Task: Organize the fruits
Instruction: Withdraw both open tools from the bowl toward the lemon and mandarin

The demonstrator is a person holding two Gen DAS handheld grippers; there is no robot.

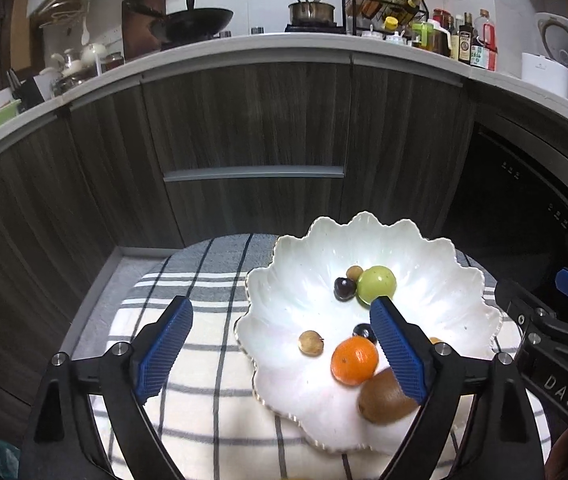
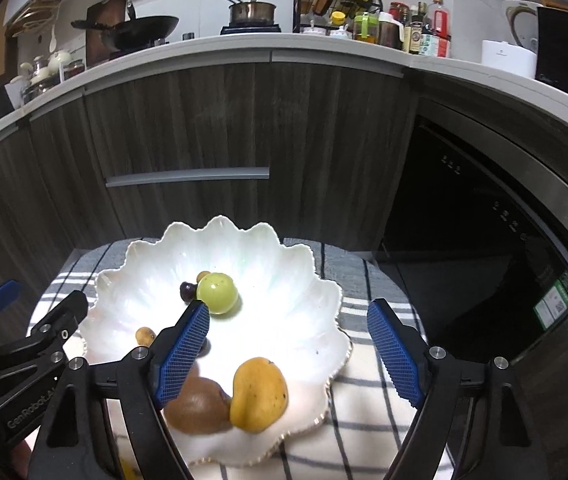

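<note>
left gripper is spread wide with nothing between its blue pads, positioned above the left rim of the scalloped white plate. right gripper is likewise spread wide and holds nothing, positioned above the right half of the plate. plate rests on a plaid cloth. plate contents: green apple touching a dark cherry, an orange touching a kiwi, a yellow mango beside the kiwi, and small brown fruits. a second dark cherry lies just behind the orange.
</note>
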